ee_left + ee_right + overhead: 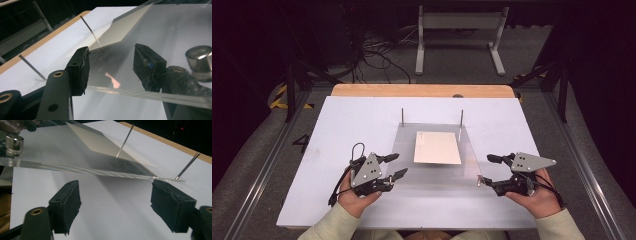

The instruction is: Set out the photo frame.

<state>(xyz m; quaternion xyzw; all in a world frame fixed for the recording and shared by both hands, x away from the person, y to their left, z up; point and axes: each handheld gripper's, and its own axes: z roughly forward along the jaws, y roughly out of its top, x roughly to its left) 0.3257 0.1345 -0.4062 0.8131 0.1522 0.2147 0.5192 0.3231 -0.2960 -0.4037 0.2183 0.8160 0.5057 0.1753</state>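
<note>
A clear acrylic plate lies in the middle of the white board, with a cream sheet of paper on it. My left gripper is open at the plate's left edge. In the left gripper view the plate's near edge runs across the open jaws of my left gripper, and the paper lies beyond. My right gripper is open at the plate's right edge. In the right gripper view the plate sits just ahead of my open right gripper, touching nothing.
Two thin metal pins stand upright at the plate's far edge. A short shiny cylinder sits at a near corner of the plate. A wooden table edge shows behind the board; cables and a stand are on the floor beyond.
</note>
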